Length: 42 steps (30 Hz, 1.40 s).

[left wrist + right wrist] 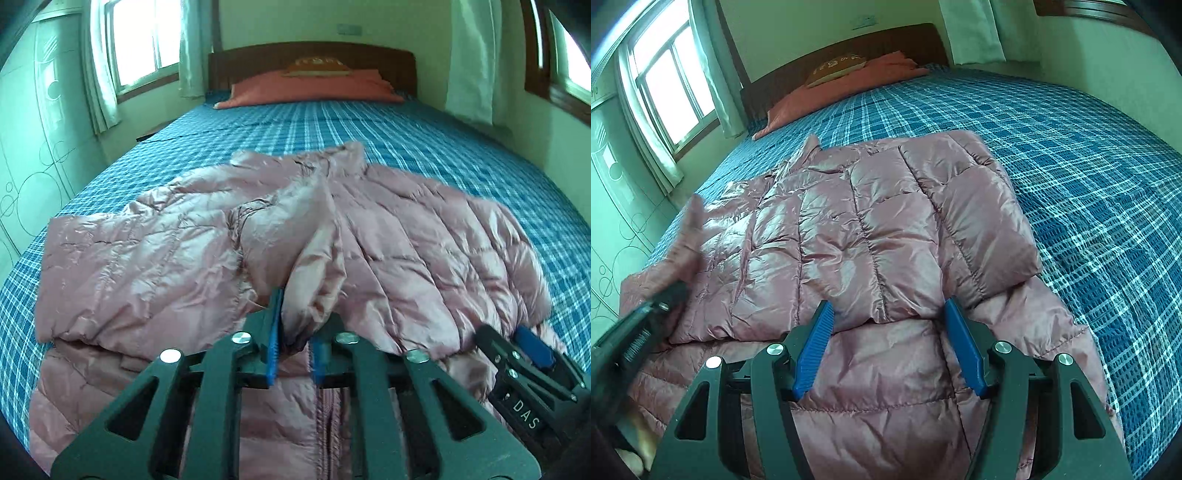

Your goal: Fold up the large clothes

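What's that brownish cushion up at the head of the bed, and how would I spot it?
Start at the dark wooden headboard. Against it lies a long reddish-orange pillow, and the small cushion rests on top of that pillow. It is browner, far smaller, and carries a pale pattern.

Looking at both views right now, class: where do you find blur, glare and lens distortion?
Right wrist view: the left tongs and the pink fabric they carry are motion-blurred at the left edge, while the jacket is sharp. Both views: the window is blown out white, sheen glints on the jacket, and the fisheye lens bows the bed and walls, with dark corners.
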{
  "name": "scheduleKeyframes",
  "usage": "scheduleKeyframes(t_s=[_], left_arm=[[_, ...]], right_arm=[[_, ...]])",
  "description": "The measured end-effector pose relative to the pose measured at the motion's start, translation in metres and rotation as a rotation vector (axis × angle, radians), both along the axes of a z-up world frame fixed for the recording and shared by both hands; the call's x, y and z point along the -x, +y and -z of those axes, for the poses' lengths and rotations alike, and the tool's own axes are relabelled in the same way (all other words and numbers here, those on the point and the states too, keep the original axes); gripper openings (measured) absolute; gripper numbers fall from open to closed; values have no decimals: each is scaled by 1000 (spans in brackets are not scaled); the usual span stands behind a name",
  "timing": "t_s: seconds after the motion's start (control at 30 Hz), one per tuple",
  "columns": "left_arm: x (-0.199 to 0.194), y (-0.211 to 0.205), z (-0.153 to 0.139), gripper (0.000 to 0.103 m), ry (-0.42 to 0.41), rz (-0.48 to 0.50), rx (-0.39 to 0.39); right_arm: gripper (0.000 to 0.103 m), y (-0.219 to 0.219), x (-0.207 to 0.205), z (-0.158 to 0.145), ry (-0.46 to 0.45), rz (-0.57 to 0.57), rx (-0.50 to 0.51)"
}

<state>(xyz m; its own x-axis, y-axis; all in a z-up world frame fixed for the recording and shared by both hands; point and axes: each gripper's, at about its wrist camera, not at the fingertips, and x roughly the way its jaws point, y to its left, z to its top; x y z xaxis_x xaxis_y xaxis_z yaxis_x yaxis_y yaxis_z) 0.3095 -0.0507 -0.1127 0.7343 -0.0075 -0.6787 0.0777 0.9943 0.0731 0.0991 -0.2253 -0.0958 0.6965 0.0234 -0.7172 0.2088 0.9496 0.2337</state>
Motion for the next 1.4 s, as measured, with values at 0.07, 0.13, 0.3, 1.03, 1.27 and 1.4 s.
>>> scheduleKeyframes(t_s=[0.07,0.13,0.3,1.03,1.27,1.4], left_arm=[[10,-3,-5,54,-18,21,19],[23,3,-14,62,-51,33,27],[55,35,-44,83,-108,41,30],[23,215,-24,90,-42,-326,49],[12,214,-30,90,-61,-314,62],[6,202,-31,90,-60,-291,55]], right_arm=[[62,1,0,0,2,0,3],[62,1,0,-1,9,0,8],[62,9,4,-15,12,-3,13],[11,151,-68,-26,51,-289,-44],[9,111,-52,-55,-41,-214,26],[9,72,-47,-59,-40,-151,60]])
